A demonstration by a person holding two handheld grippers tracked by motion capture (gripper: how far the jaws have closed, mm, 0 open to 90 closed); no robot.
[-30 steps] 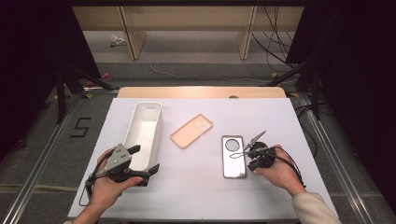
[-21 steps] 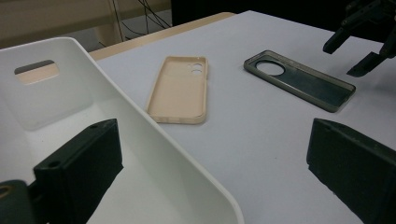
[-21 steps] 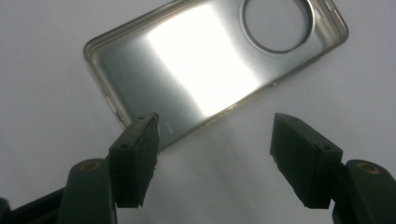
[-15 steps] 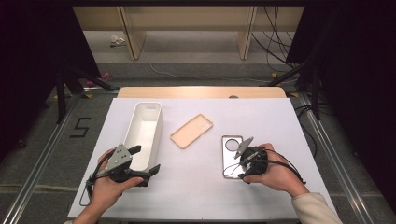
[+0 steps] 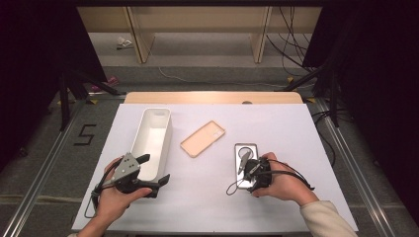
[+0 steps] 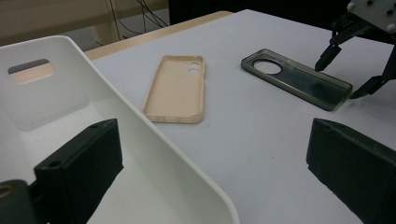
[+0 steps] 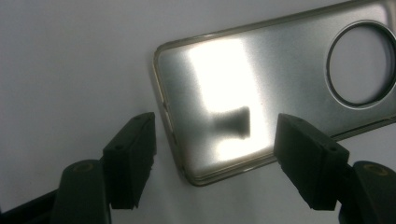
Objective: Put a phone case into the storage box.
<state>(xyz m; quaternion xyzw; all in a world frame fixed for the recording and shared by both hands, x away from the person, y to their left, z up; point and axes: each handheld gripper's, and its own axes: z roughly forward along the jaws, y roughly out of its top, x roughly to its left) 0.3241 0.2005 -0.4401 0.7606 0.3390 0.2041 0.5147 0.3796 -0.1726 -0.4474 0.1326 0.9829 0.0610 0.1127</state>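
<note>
The grey case [image 5: 245, 159] was laid flat on the table [image 5: 296, 128], right of the beige case [image 5: 202, 138]. The right gripper [image 7: 215, 144] was held over the grey case's near corner, jaws having just been opened wide, pads clear of it, nothing gripped. The left gripper [image 6: 210, 186] was held open and empty astride the bin [image 6: 154, 154] wall, left of the beige case.

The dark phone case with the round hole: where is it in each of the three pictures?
High view: dark case lies right of centre, just ahead of the right hand-held gripper.
Left gripper view: upper right, flat on the table.
Right gripper view: fills the upper middle and right, above the open jaws.
Shared landmark: its round camera hole.
</note>
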